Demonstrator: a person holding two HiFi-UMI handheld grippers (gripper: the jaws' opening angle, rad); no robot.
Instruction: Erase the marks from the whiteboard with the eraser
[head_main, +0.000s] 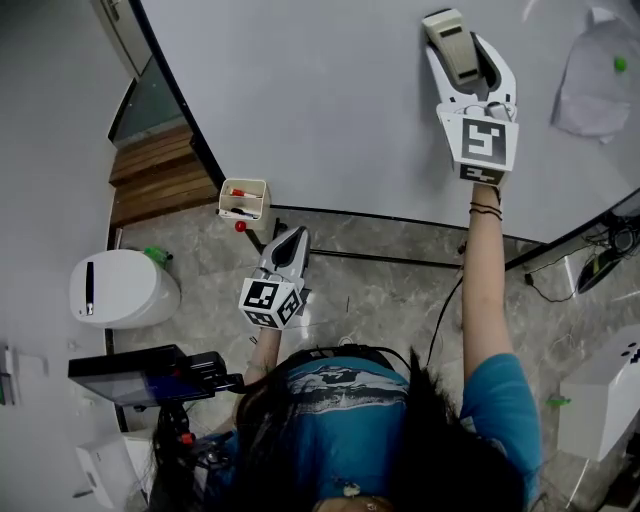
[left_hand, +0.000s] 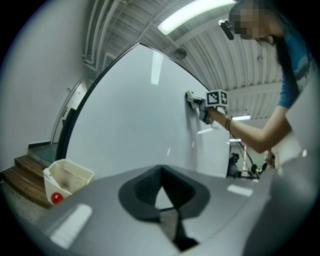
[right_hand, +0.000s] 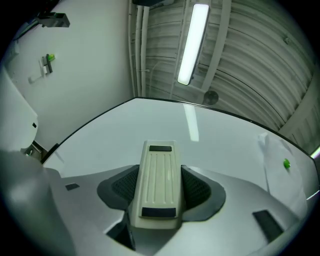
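1. The eraser (head_main: 455, 45) lies against the whiteboard (head_main: 330, 100), upper right of the head view.
2. The right gripper (head_main: 478, 70) has its jaws clamped on the eraser's sides.
3. The left gripper (head_main: 287, 243), lower centre-left, has its jaws together and holds nothing.
4. A tray (head_main: 244, 199) sits at the board's lower edge.

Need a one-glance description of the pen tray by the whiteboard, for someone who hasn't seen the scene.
Find the large whiteboard, then follow its black-framed edge to the corner nearest the wooden steps. The pen tray sits there: a small cream open-topped box with pens inside and a red dot beside it, the only container on the board.
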